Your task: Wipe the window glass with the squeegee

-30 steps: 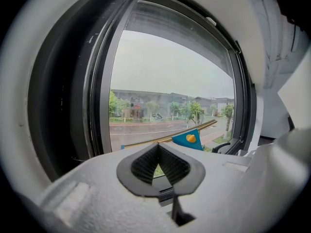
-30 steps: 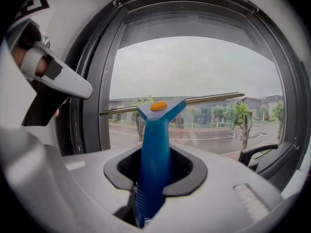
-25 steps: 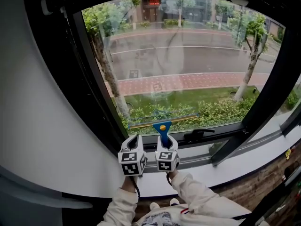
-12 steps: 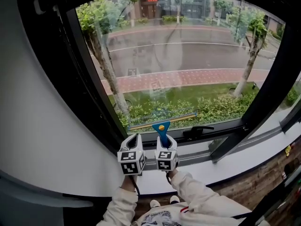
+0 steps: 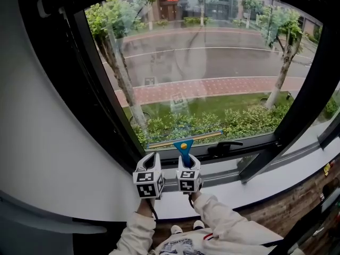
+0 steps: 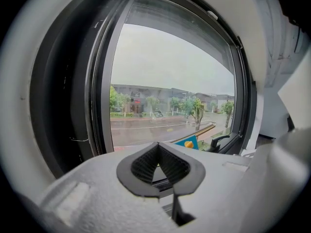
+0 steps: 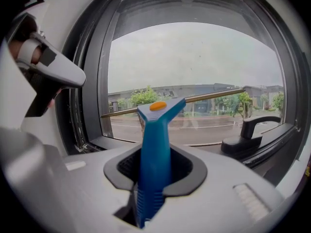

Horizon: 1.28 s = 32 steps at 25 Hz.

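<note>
A blue-handled squeegee (image 5: 184, 147) (image 7: 154, 149) with an orange button and a long thin blade (image 5: 186, 138) (image 7: 204, 98) sits against the lower part of the window glass (image 5: 212, 62) (image 7: 194, 62) (image 6: 165, 72). My right gripper (image 5: 186, 166) (image 7: 154, 176) is shut on its handle, just below the pane's bottom edge. My left gripper (image 5: 150, 161) (image 6: 159, 171) is right beside it on the left, shut and holding nothing. In the left gripper view the squeegee head (image 6: 188, 141) peeks over the jaws at the right.
A black window frame (image 5: 101, 105) surrounds the pane, with a black window handle (image 5: 224, 148) (image 7: 245, 137) on the bottom rail right of the squeegee. A white sill (image 5: 276, 179) runs below and a white wall (image 5: 42, 142) fills the left. Street and trees show outside.
The squeegee blade has tilted, its right end rising slightly on the glass. Both grippers have stayed close together near the bottom rail.
</note>
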Motion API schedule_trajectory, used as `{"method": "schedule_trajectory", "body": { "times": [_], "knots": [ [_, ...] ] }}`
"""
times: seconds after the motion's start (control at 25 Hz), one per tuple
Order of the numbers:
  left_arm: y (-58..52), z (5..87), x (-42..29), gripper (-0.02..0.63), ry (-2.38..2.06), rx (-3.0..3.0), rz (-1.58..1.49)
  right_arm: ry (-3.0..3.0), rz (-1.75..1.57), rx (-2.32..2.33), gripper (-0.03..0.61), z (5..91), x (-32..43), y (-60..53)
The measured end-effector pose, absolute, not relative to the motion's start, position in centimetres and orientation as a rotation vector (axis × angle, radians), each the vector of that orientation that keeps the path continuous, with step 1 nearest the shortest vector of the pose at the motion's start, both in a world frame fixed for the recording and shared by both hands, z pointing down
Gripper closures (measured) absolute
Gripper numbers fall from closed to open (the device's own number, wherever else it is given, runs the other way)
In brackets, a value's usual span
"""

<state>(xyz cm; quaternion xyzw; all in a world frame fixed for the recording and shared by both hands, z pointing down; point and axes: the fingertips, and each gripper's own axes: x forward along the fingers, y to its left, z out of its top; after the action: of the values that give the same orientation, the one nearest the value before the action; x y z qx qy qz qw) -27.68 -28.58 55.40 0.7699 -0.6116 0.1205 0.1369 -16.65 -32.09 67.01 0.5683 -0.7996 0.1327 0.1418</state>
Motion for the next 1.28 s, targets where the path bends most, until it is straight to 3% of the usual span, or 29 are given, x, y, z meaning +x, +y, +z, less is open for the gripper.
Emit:
{"method": "schedule_trajectory", "body": {
  "times": [1.28],
  "knots": [
    [-28.0,56.4,-28.1,0.612,-1.787,2.19,0.359,-2.324,0.435,1.588,0.471,68.4,-16.8,-30.9]
  ]
}}
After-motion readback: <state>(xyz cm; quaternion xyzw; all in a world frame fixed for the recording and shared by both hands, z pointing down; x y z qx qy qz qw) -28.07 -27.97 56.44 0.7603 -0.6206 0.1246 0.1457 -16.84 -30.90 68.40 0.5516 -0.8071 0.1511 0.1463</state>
